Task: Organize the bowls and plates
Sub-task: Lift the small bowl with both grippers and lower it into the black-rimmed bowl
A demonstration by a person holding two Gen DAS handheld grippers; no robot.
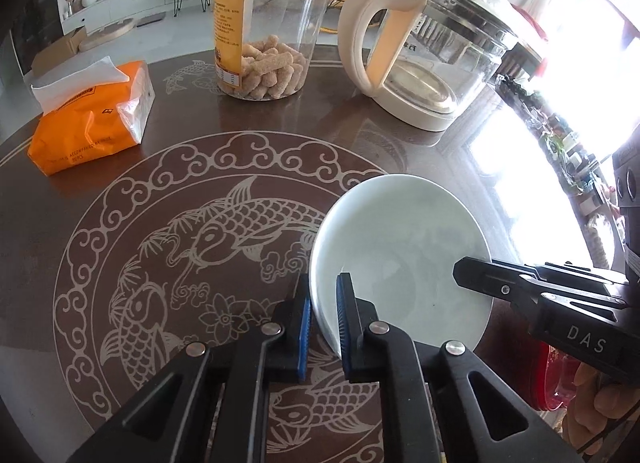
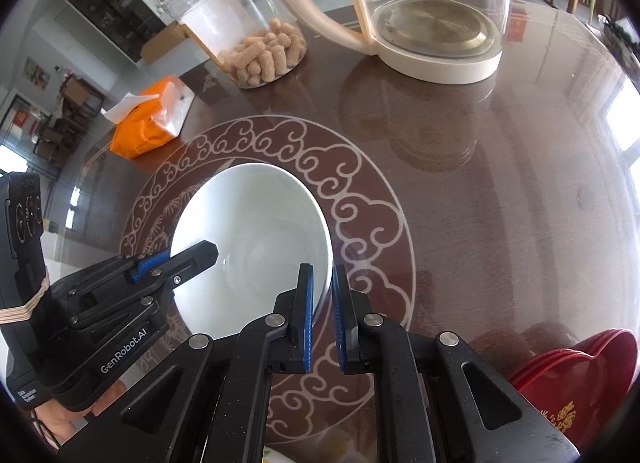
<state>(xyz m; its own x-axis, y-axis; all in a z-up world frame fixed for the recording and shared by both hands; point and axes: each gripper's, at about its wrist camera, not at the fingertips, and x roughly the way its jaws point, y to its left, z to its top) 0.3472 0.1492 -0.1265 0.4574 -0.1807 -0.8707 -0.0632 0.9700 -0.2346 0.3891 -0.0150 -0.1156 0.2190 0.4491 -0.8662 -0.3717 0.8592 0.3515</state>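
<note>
A white bowl (image 1: 400,255) (image 2: 256,223) is over the carp pattern of the brown round table (image 1: 132,191). My left gripper (image 1: 325,287) is shut on the bowl's near-left rim, one blue pad inside and one outside. My right gripper (image 2: 323,275) is shut on the opposite rim in the same way. Each gripper shows in the other's view: the right gripper (image 1: 464,273) reaches in from the right, and the left gripper (image 2: 200,255) from the left. A stack of red plates (image 2: 580,367) (image 1: 552,383) lies at the table's near right edge.
A clear jar of snack sticks (image 1: 272,27) and a glass kettle with a cream handle (image 1: 432,55) stand at the back of the table. An orange tissue pack (image 1: 92,115) lies at the back left. A hand (image 1: 604,407) holds the right gripper.
</note>
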